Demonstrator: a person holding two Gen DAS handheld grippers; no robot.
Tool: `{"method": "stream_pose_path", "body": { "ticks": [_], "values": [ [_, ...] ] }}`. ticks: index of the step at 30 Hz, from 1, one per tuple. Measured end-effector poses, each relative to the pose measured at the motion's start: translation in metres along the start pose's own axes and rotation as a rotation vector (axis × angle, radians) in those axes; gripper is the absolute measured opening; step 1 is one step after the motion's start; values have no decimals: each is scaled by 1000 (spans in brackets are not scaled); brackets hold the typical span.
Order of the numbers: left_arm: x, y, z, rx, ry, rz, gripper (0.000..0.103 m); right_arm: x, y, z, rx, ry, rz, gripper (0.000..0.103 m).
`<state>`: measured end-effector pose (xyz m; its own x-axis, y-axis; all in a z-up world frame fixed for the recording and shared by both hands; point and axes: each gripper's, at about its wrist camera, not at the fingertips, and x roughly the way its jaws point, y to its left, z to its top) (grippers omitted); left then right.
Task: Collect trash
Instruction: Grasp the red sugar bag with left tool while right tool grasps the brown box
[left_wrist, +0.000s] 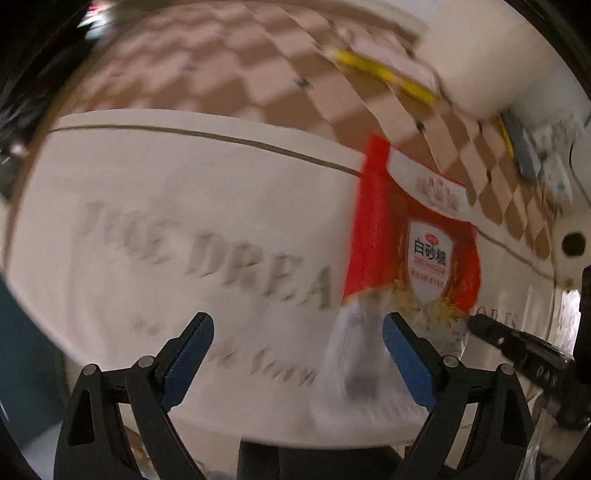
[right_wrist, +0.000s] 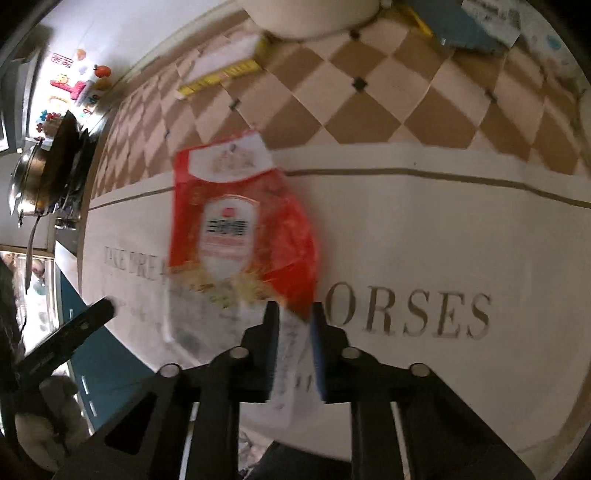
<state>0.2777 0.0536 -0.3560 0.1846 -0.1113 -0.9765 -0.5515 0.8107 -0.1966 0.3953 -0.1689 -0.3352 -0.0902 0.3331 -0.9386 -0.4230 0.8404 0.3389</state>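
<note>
Your right hand-held gripper (right_wrist: 293, 325) pinches the red white-sugar bag (right_wrist: 240, 221) aloft over the printed bench (right_wrist: 443, 240), your left hand-held gripper (left_wrist: 297, 332) hangs spread at its nine o'clock, and binning it remains, no bin showing.

Both views were smeared by motion blur. The small print on the red sugar bag (right_wrist: 240, 229) could not be read in the right wrist view, and its pale lower end was partly hidden behind the fingers (right_wrist: 271, 347) there. The lettering on the white mat (left_wrist: 184, 221) was blurred and partly covered by the bag.
</note>
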Motion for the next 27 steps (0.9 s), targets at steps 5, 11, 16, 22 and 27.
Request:
{"method": "stream_pose_path", "body": {
  "ticks": [5, 11, 16, 22, 27],
  "values": [
    [20, -21, 18, 60, 18, -23, 92, 30, -1, -1, 7, 42, 123, 4],
    [14, -47, 23, 126, -14, 33, 20, 56, 1, 6, 24, 113, 241, 0],
    [14, -55, 28, 102, -18, 70, 7, 56, -17, 11, 78, 155, 278, 0],
    [-37, -34, 34, 23, -155, 189, 5, 35, 5, 28, -13, 146, 136, 13],
    [-83, 6, 54, -106, -321, 403, 5, 9, 62, 77, -302, 73, -65, 76]
  ]
}}
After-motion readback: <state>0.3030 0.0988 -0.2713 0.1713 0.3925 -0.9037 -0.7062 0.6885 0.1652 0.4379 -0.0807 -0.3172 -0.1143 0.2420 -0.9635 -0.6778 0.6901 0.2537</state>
